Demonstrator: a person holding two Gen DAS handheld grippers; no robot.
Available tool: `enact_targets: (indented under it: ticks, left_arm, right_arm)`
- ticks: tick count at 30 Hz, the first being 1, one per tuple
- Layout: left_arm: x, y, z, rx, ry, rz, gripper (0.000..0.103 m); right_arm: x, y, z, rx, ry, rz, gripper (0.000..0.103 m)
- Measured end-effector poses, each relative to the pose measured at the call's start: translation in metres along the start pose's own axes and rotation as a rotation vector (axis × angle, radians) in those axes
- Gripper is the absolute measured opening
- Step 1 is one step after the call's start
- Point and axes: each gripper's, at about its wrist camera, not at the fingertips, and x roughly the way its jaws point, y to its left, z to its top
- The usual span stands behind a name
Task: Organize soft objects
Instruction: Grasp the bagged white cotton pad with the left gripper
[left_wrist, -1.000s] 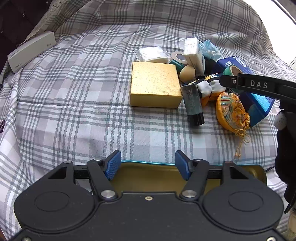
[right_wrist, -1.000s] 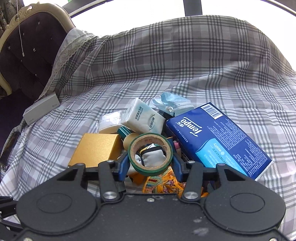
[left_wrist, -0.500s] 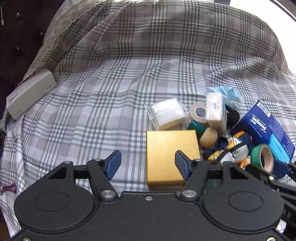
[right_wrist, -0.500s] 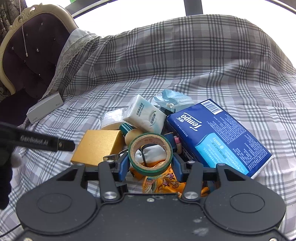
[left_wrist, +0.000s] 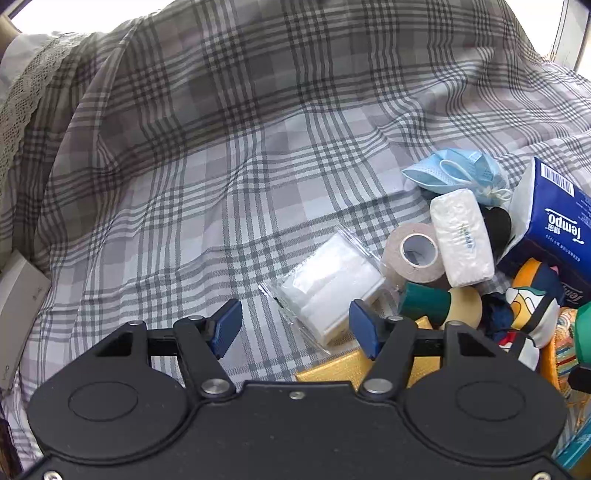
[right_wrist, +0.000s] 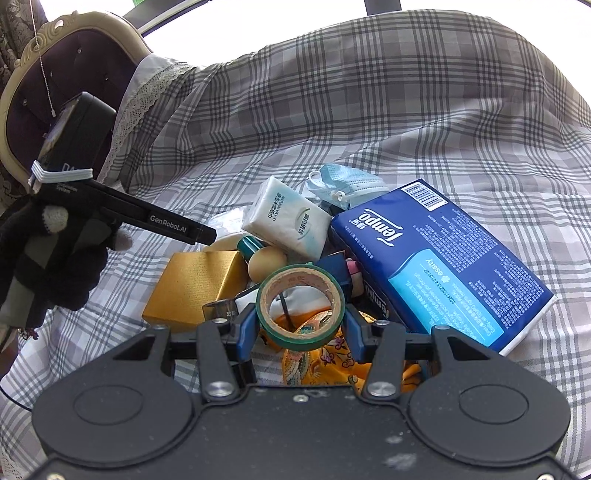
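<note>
Left wrist view: left gripper (left_wrist: 295, 325), jaws apart and empty, has swung from the gold box (left_wrist: 332, 365) toward the bagged wipes (left_wrist: 332, 284). Right gripper (right_wrist: 301, 326) stays clamped on the green tape roll (right_wrist: 301, 308). Likely next pick: the wipes.

My left wrist camera sits just behind the left gripper (left_wrist: 295, 325), tilted steeply down at the plaid sheet (left_wrist: 221, 166), close in; the pile lies from 2 to 4 o'clock, with the Tempo tissue pack (left_wrist: 554, 229) at 3 o'clock; my right wrist camera looks down less steeply over the right gripper (right_wrist: 301, 326), near the pile at centre; both views share the Tempo tissue pack (right_wrist: 436, 266), blue face mask (left_wrist: 458, 173) (right_wrist: 347, 182) and gold box (left_wrist: 332, 365) (right_wrist: 195, 288); the left gripper (right_wrist: 207, 234) shows at 9 o'clock in the right view.
</note>
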Motion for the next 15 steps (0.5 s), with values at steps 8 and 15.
enact_targets:
  ticks: [8,15]
  left_arm:
    - [0.030,-0.002,0.014,-0.023,-0.012,-0.014,0.060]
    - [0.037,-0.005,0.024,-0.057,-0.052,-0.004,0.060]
  right_arm:
    - [0.005,0.000,-0.001,-0.001,0.016,0.010,0.047]
    - [0.006,-0.001,-0.001,-0.001,0.014,0.022,0.047]
